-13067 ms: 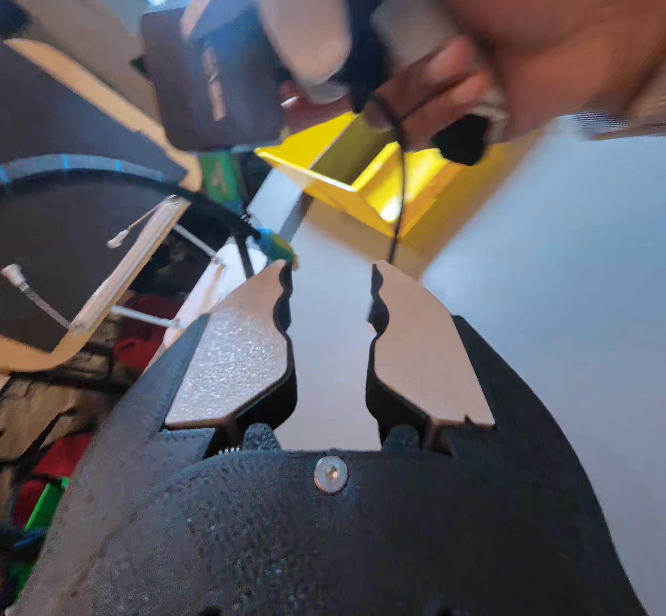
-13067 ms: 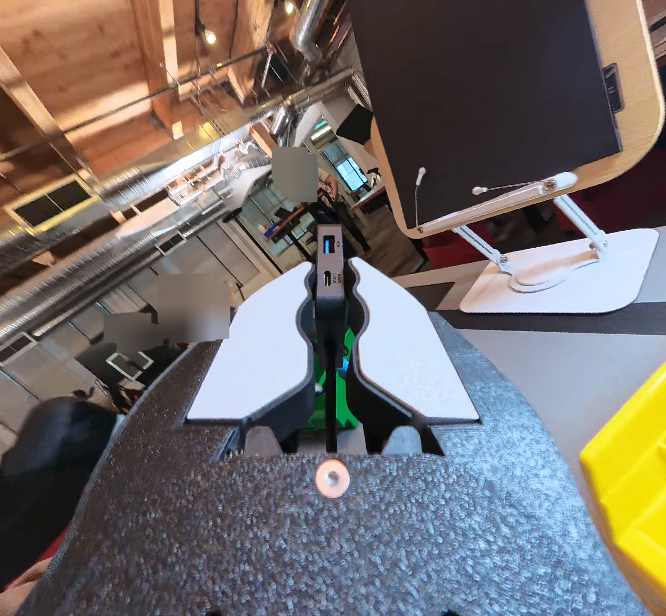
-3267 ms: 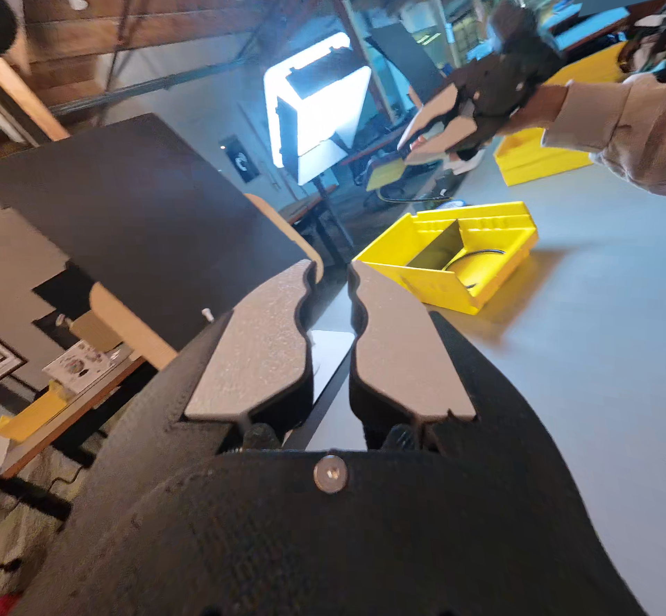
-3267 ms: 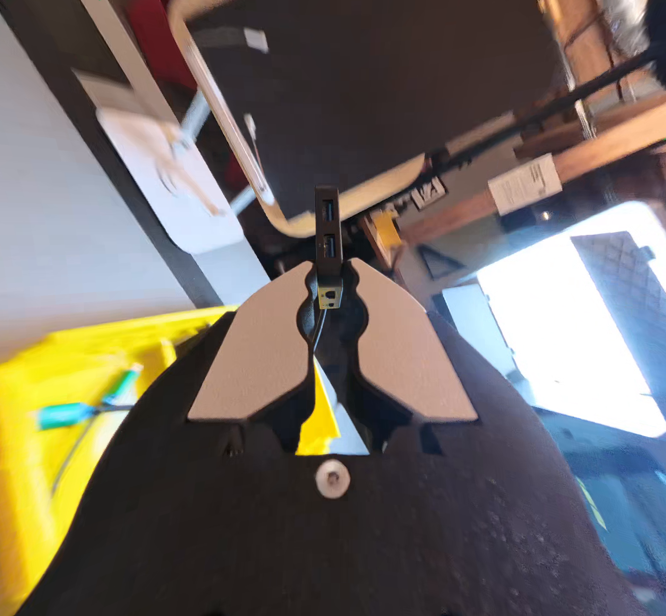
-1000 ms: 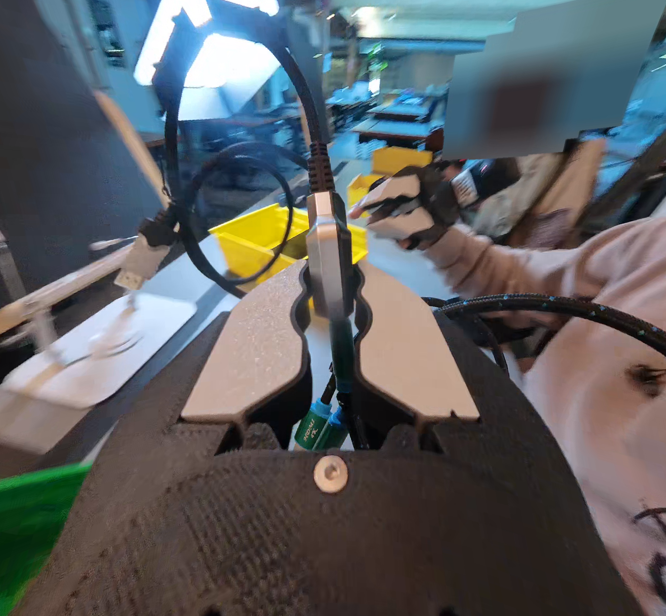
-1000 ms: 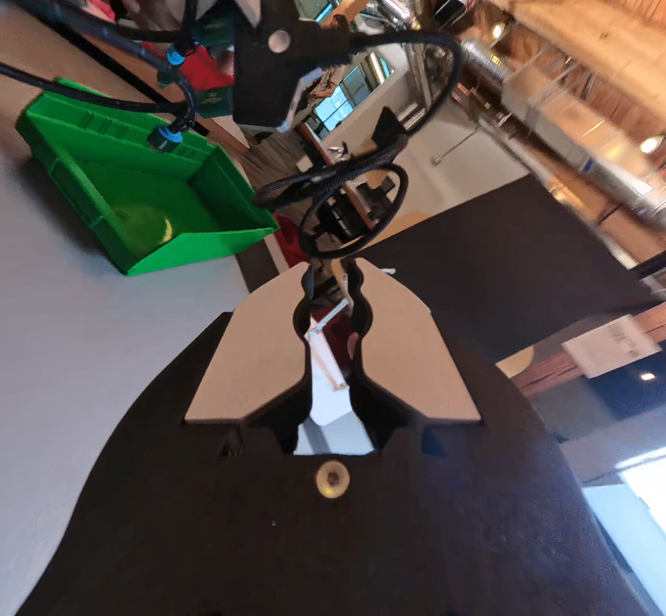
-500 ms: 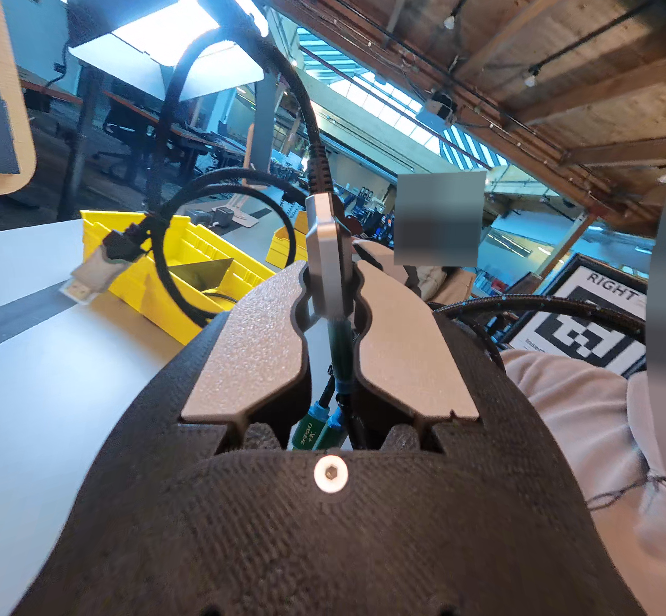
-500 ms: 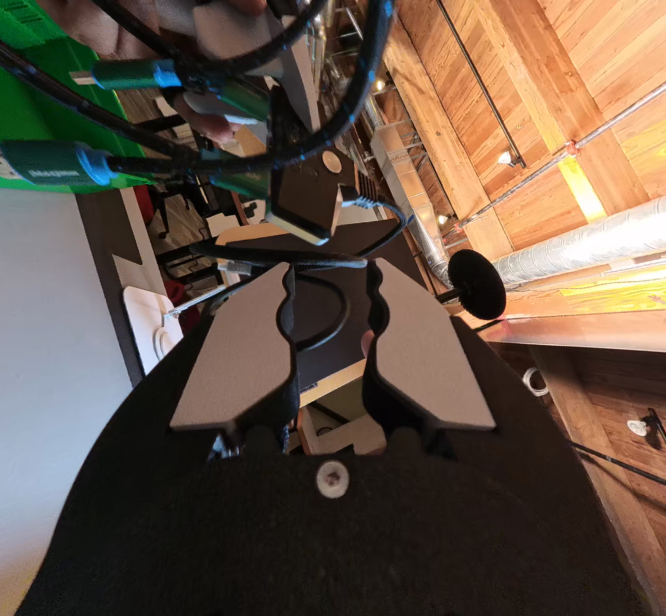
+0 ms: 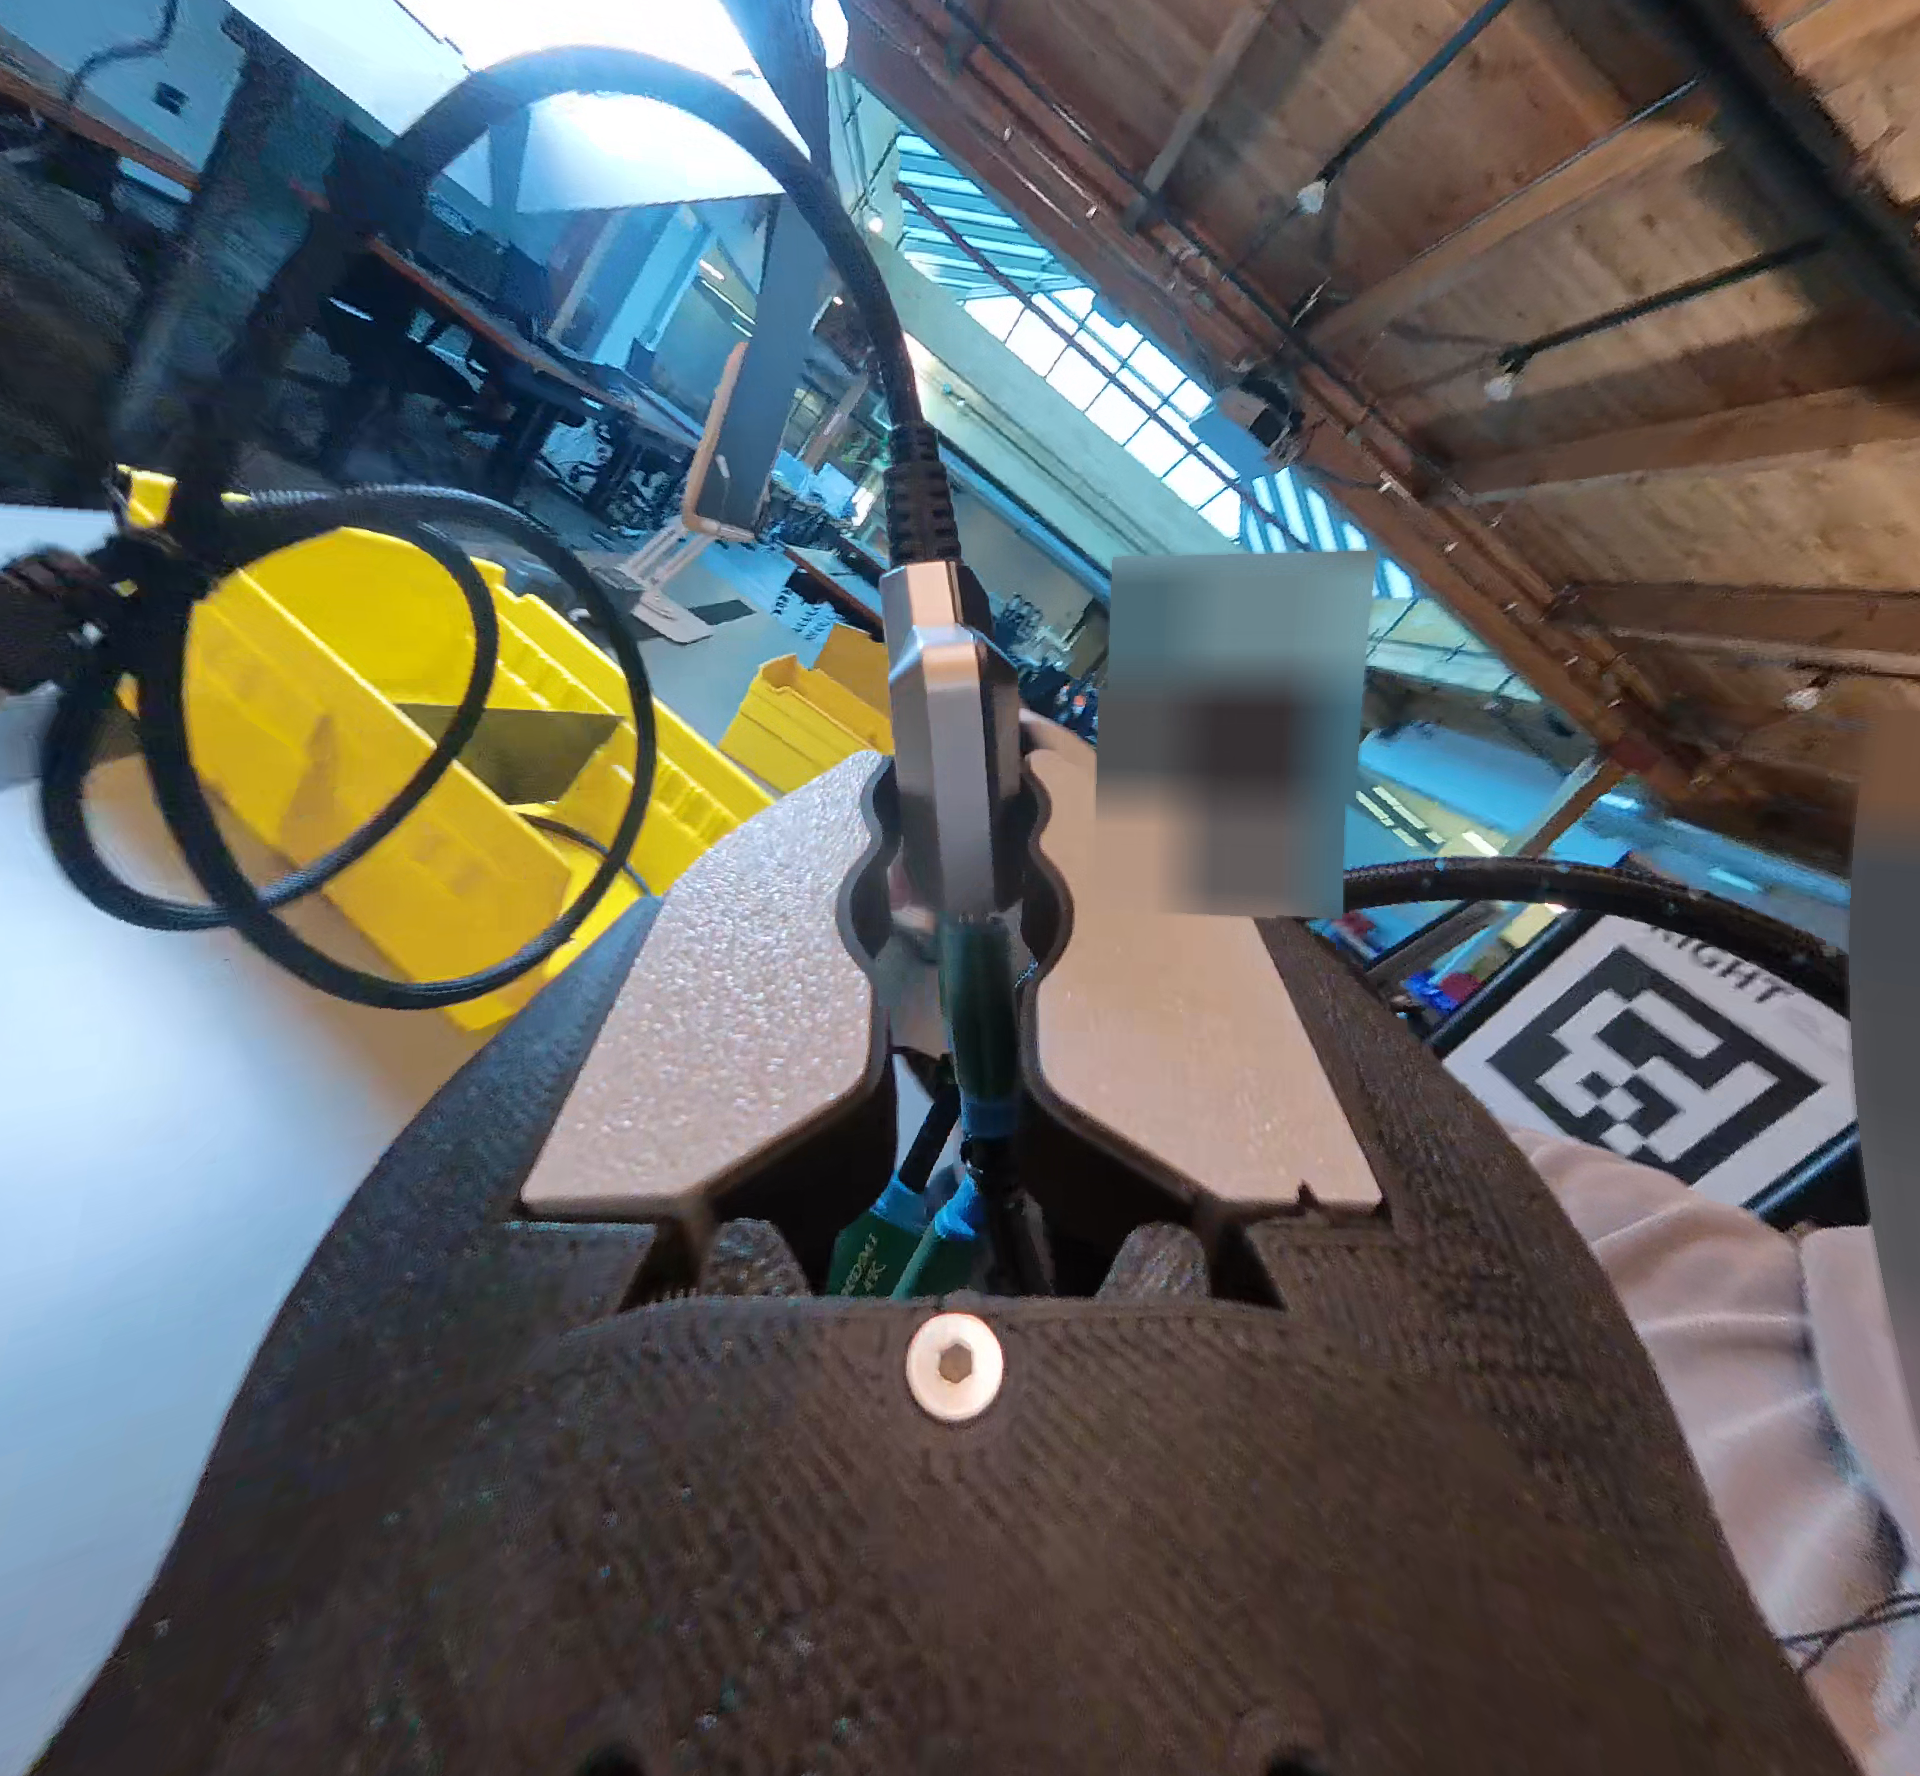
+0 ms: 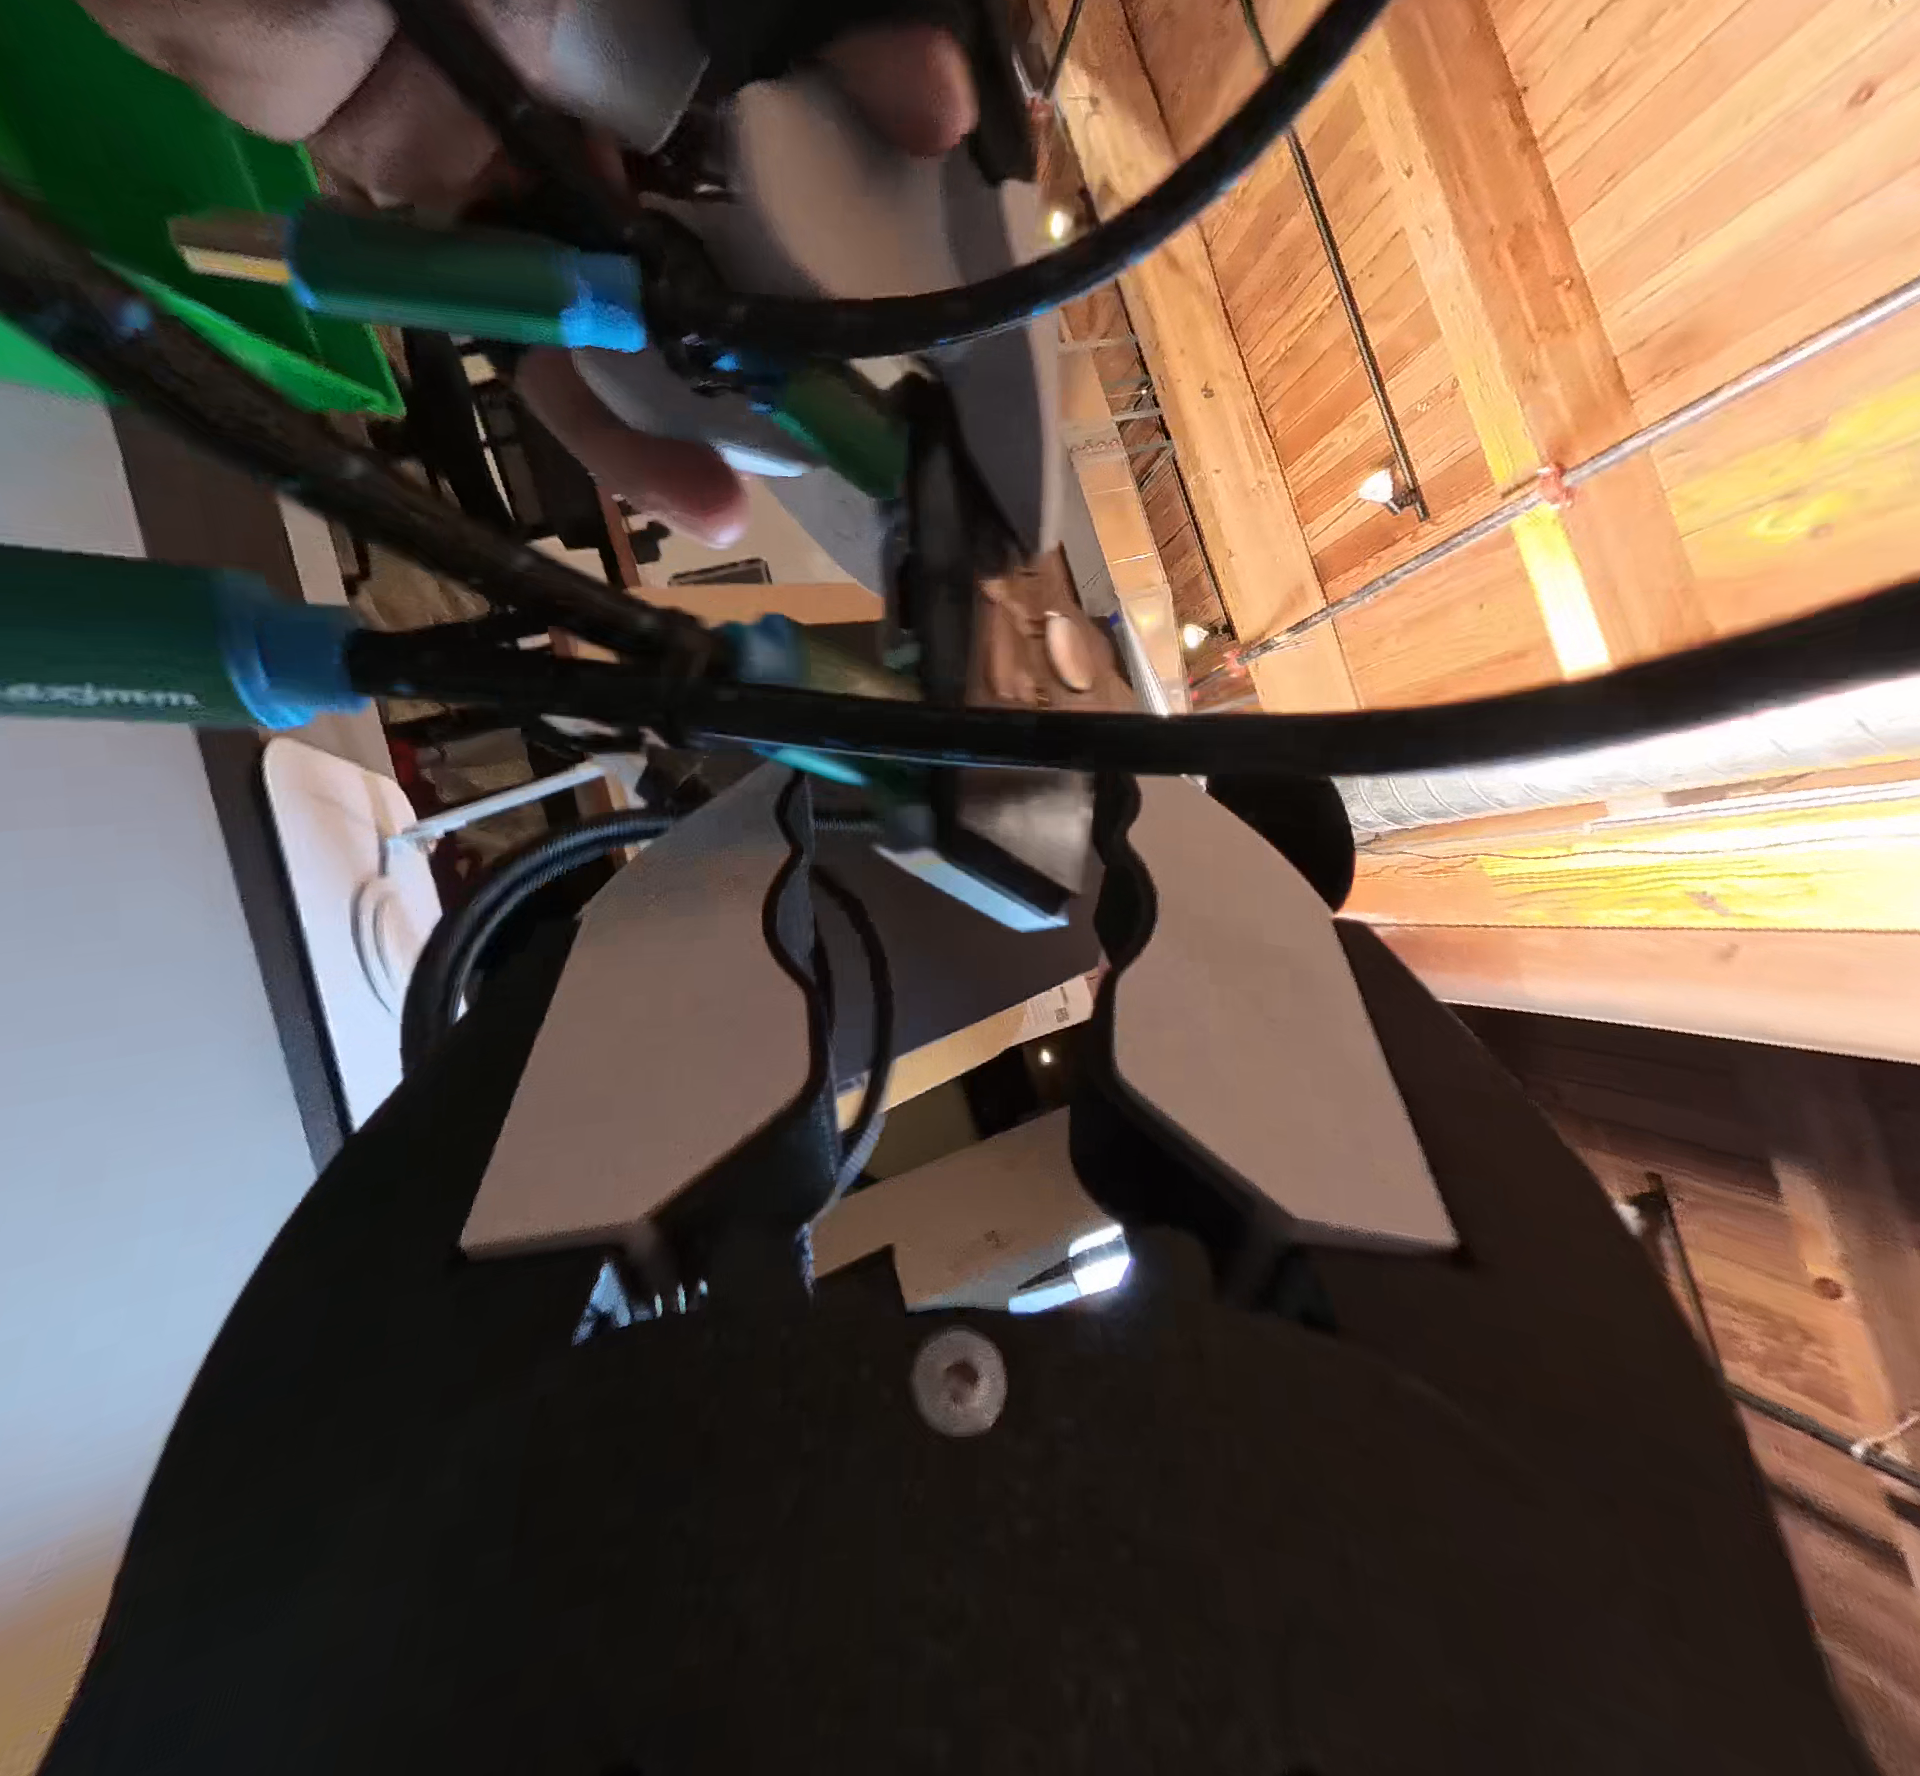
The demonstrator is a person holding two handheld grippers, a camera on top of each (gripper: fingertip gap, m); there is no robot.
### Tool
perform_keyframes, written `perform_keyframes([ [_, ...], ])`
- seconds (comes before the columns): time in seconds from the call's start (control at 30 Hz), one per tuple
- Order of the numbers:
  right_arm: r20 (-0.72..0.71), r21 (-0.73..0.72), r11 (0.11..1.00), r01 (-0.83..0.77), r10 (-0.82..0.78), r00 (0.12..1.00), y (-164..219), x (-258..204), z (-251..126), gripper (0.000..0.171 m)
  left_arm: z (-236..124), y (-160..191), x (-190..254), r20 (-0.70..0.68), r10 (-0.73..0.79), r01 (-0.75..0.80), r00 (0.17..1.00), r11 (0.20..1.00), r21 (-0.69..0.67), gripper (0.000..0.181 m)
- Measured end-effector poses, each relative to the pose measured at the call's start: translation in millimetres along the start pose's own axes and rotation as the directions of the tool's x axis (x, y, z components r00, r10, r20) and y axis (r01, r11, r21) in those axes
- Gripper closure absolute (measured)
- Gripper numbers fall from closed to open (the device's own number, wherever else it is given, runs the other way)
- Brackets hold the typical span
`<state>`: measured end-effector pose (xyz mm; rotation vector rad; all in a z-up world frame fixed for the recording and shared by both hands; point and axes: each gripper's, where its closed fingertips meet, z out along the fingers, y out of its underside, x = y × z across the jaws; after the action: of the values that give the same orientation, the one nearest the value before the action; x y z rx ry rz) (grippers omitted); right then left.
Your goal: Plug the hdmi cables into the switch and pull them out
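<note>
Switch [image 9: 940, 739] stands lengthwise, pinched in left tongs [image 9: 951, 853], cable end up; right tongs [image 10: 951, 853] spread.

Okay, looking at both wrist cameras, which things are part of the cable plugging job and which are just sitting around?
Part of the job:
- slim grey metal switch, clamped in left gripper
- green-shelled plugs on black braided cables
- open right gripper

Lying about:
- yellow plastic bins
- green plastic bin
- white flat stand base

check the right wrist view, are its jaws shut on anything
No, the right gripper has its jaws spread apart, with only a thin black braided cable hanging loosely between them.
</note>
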<state>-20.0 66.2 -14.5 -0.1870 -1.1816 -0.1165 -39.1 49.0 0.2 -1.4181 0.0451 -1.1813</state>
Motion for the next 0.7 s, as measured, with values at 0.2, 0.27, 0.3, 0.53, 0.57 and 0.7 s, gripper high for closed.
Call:
perform_keyframes([
  [0.2,-0.098,0.039,0.999,0.008,-0.004,0.995,-0.5,18.1,-8.5,0.141,18.2,15.3,13.8,-0.048,-0.100,0.100,0.994,0.995,0.004,0.157],
  [0.27,-0.075,0.075,0.992,-0.101,0.107,0.991,-1.6,27.9,-11.4,0.142,20.1,14.0,30.2,-0.090,-0.024,0.024,0.996,1.000,-0.003,0.143],
  [0.3,-0.062,0.099,0.978,-0.182,0.188,0.980,-2.4,34.7,-13.2,0.143,20.2,13.3,39.1,-0.108,0.032,-0.033,0.994,0.999,-0.007,0.140],
  [0.53,0.251,0.202,0.558,-0.805,0.765,0.593,-7.3,79.8,-26.9,0.150,-6.0,-18.5,77.9,0.002,0.583,-0.582,0.813,0.812,0.042,0.141],
  [0.57,0.322,0.194,0.472,-0.860,0.798,0.510,-8.6,79.1,-28.6,0.150,-10.8,-22.8,76.8,0.060,0.672,-0.673,0.739,0.739,0.012,0.140],
  [0.7,0.576,0.123,0.208,-0.970,0.781,0.241,-29.4,64.3,-35.9,0.150,-16.8,-12.8,67.7,0.115,0.906,-0.873,0.408,0.424,-0.239,0.131],
])
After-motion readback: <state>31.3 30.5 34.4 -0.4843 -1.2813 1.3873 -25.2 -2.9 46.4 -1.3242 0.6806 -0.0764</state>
